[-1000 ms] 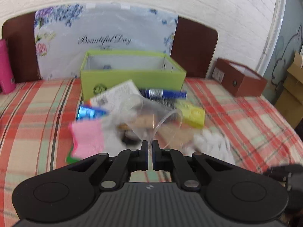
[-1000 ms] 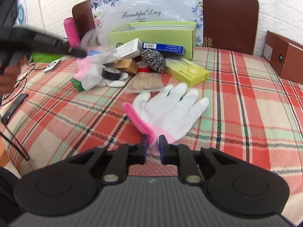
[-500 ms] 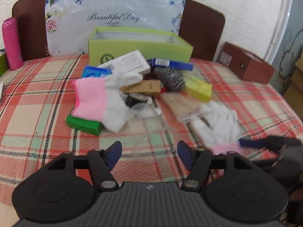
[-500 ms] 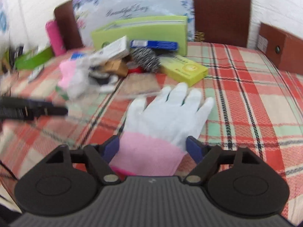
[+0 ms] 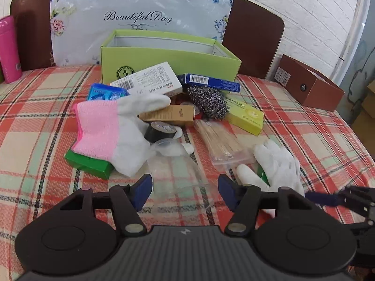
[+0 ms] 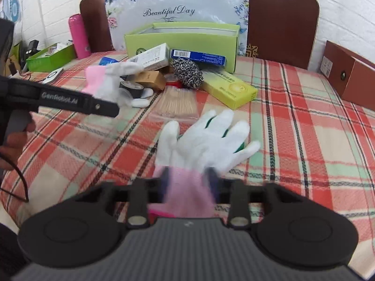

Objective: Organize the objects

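Observation:
A pile of small objects lies on the plaid cloth in front of an open green box (image 5: 168,56) (image 6: 182,39). A white glove with a pink cuff (image 5: 110,128) drapes over a green packet (image 5: 89,164). A second such glove (image 6: 206,140) (image 5: 276,164) lies flat to the right. My left gripper (image 5: 185,192) is open over a clear plastic bag (image 5: 180,182) lying on the cloth. My right gripper (image 6: 188,182) is open, its blurred fingers either side of the second glove's pink cuff (image 6: 187,187).
The pile holds a white carton (image 5: 147,82), blue box (image 5: 211,82), steel scourer (image 5: 208,100), gold box (image 5: 171,114), black tape roll (image 5: 160,131), yellow box (image 5: 246,117) and a bag of sticks (image 5: 225,142). A brown box (image 5: 309,86) stands right, a pink bottle (image 5: 8,49) left.
Both grippers have opened. The left one let go of the clear plastic bag, which now lies on the cloth. The right one let go of the glove's pink cuff, and is now narrowing.

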Demonstrator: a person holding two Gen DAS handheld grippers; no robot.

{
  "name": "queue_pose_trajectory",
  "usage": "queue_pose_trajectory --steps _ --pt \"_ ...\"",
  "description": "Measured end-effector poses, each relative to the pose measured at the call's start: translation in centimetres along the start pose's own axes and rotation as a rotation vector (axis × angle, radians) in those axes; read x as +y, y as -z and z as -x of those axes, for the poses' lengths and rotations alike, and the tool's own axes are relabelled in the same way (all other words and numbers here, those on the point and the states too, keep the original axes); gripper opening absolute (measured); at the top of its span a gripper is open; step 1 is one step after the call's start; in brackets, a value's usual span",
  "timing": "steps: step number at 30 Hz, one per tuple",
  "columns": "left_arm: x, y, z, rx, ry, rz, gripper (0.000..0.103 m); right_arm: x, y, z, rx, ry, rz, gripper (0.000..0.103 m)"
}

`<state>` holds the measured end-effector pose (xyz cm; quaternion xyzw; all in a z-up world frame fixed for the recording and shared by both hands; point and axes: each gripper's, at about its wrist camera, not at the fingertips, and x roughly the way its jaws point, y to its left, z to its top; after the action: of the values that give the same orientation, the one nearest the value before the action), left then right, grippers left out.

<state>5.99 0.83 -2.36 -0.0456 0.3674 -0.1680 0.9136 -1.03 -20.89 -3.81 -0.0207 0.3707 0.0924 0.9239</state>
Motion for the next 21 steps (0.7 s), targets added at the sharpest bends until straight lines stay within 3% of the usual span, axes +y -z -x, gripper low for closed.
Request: queue_pose_trajectory --steps 6,8,10,12,14,17,20,21 --pt "0.5 -0.1 0.3 -0.016 -0.055 0.027 0.074 1.9 0.2 -2.8 -0.02 0.082 0.114 0.06" --pt "0.4 -0.1 0.0 -0.006 -0.056 0.025 0.075 2.5 0.6 -2.7 -0.036 0.133 0.178 0.045" --pt "0.3 0.0 -0.3 0.003 -0.054 0.024 0.075 2.0 0.6 -2.1 -0.039 0.103 0.162 0.02" --pt "0.2 0.1 -0.5 0.012 -0.047 0.024 0.074 1.1 0.4 -1.5 -0.034 0.068 0.114 0.007" --pt "0.3 0.2 -0.3 0.015 -0.018 0.025 0.069 0.6 0.2 -0.6 -0.042 0.028 0.072 0.007" --pt "0.2 0.2 0.2 0.003 -0.026 0.032 0.069 0.4 0.0 0.3 -0.047 0.01 0.062 0.007" --pt "0.1 -0.1 0.0 -0.006 -0.05 0.036 0.073 0.4 0.2 -0.3 -0.04 0.044 0.064 0.016" --pt "0.1 -0.1 -0.2 -0.001 -0.055 0.04 0.073 0.5 0.3 -0.7 -0.024 0.054 0.067 0.029"
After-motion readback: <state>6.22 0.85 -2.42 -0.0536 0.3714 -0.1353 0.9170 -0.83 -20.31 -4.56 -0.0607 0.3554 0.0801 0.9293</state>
